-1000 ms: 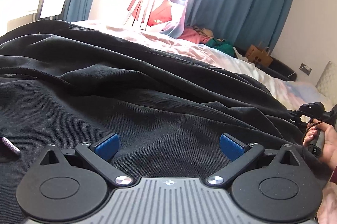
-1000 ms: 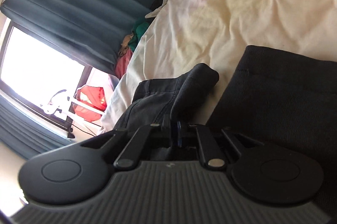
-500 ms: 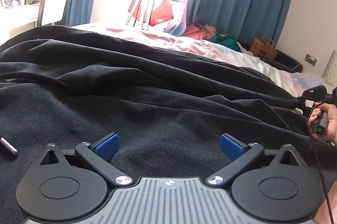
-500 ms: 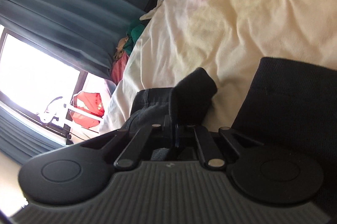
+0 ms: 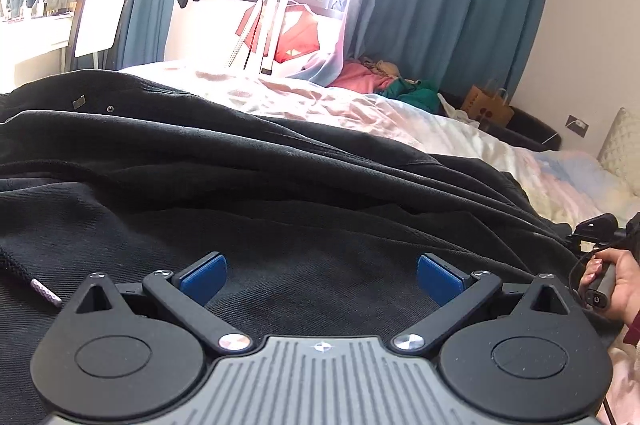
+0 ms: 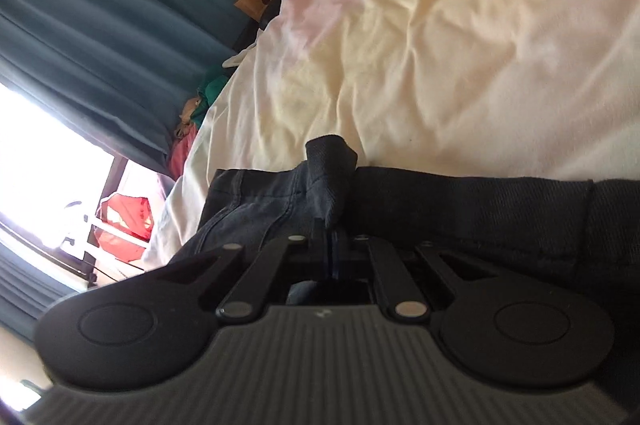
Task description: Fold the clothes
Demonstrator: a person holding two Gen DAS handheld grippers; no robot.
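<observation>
Two grippers: left gripper (image 5: 318,275) spread wide over black twill garment (image 5: 280,209) on the bed (image 6: 460,45); right gripper (image 6: 330,241) pinches its bunched hem.
Risk: small pinch slips, fold sags.

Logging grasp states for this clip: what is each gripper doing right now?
Left gripper: open, jaws apart above the black garment, holding nothing.
Right gripper: shut, pinching a fold of the black garment.

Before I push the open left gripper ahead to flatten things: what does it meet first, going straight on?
Most likely the black garment itself: its folds rise directly ahead of the left gripper, jaws open, though depth is unclear.
</observation>
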